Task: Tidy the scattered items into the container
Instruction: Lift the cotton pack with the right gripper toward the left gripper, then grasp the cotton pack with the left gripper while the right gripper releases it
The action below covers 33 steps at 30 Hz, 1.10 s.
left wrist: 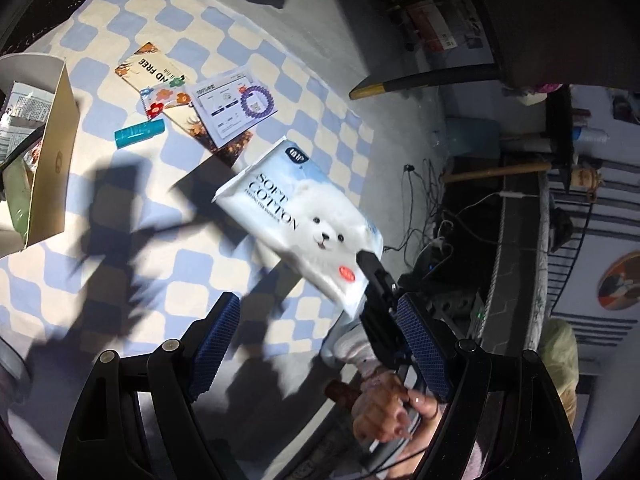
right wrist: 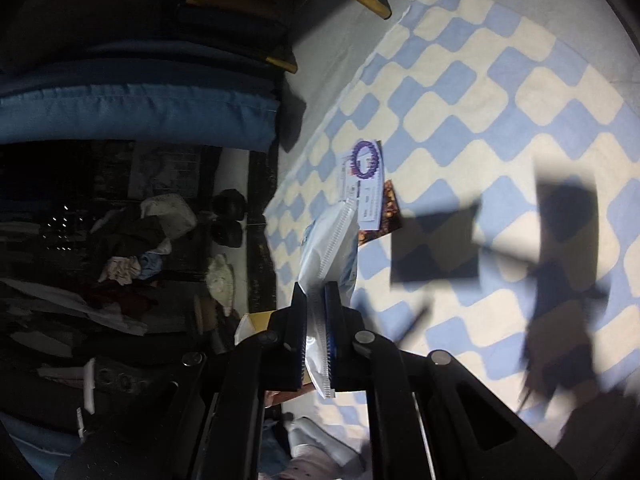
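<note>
Tissue pack (left wrist: 298,216) — white, with a bear face and "SOFT COTTON" print — hangs in the air above our blue-and-cream checked cloth (left wrist: 168,32), clamped by its sealed edge in the right gripper (right wrist: 316,344). On the cloth lie a floral booklet (left wrist: 154,76), a card with a purple bead ring (left wrist: 236,106) and a teal tube (left wrist: 140,132). At the left edge stands the cardboard box (left wrist: 52,160), partly cut off. Our left gripper (left wrist: 320,344) is tilted downward, jaws wide with nothing between them. Past the cloth the room is dim, cluttered and hard to make out.
</note>
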Available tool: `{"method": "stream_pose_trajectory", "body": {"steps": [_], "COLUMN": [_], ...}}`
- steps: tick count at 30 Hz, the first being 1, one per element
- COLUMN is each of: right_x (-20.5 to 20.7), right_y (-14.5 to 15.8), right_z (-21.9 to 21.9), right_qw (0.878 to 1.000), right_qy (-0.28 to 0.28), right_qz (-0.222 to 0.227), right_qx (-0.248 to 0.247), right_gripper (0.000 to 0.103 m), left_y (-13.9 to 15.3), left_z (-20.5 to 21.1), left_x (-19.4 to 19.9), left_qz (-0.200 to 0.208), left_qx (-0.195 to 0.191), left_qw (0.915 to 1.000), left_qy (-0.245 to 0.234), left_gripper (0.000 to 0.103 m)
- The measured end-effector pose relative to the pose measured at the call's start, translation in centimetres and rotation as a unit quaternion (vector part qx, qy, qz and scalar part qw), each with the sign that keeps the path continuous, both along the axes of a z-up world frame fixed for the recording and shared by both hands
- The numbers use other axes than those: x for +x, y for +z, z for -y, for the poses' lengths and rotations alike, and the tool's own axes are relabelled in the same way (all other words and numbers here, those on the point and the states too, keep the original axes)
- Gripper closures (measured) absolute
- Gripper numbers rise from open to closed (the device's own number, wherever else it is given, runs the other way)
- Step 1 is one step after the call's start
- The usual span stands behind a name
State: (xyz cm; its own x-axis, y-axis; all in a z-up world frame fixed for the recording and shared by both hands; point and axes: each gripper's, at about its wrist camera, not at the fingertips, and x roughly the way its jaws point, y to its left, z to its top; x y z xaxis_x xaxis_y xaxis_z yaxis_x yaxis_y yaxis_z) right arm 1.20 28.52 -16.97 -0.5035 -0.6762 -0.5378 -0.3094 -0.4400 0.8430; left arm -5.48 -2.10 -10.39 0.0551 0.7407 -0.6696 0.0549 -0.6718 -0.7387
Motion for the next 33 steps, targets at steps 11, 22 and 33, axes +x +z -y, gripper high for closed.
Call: {"method": "stream_pose_trajectory", "body": {"steps": [11, 22, 33], "right_x": [3.5, 5.0, 4.3], "right_y": [4.7, 5.6, 4.5], "right_z": [2.6, 5.6, 10.1], "right_qw": [0.988, 0.985, 0.982], "right_qy": [-0.018, 0.024, 0.088], "right_qz": [-0.024, -0.023, -0.003], "right_qx": [-0.149, -0.169, -0.166], "right_gripper": [0.094, 0.095, 0.093], "left_y": [-2.1, 0.1, 1.3], "left_z": [0.3, 1.3, 5.5], "left_x": [-0.4, 0.3, 1.6], "left_qz": [0.044, -0.015, -0.07], "left_qx": [0.018, 0.032, -0.038], "left_qw": [0.9975, 0.9981, 0.9943], "left_qy": [0.052, 0.05, 0.071], "left_gripper": [0.023, 0.077, 0.091]}}
